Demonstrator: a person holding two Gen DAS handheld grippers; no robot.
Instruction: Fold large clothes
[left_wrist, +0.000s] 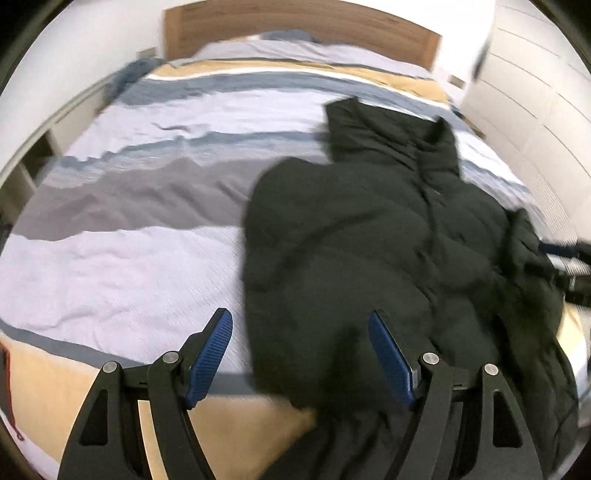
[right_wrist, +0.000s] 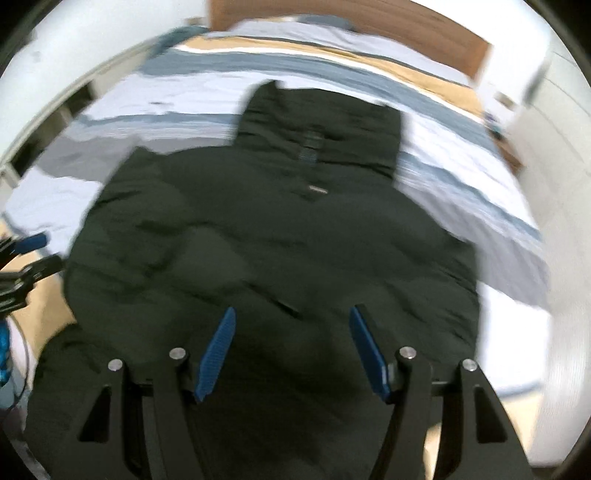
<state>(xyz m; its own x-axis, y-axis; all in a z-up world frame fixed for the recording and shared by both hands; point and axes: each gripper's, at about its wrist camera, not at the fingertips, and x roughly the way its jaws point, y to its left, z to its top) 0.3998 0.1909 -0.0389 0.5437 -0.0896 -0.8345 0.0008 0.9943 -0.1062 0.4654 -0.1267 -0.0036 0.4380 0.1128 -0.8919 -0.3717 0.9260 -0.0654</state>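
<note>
— Left gripper (left_wrist: 301, 354): jaws apart, gripping nothing, above the bed (left_wrist: 122, 266) edge and jacket (left_wrist: 369, 236) hem.
— Right gripper (right_wrist: 291, 352): jaws apart too, over the jacket.
— Spread dark and puffy across the striped duvet, collar toward the headboard (left_wrist: 295, 26).
— Blurred; near hem cut off below.

Dark jacket (left_wrist: 388, 251) spread on striped bed cover (left_wrist: 129, 221); left gripper (left_wrist: 300, 325) above its near edge, jaws apart; wooden headboard (left_wrist: 295, 26) behind.
</note>
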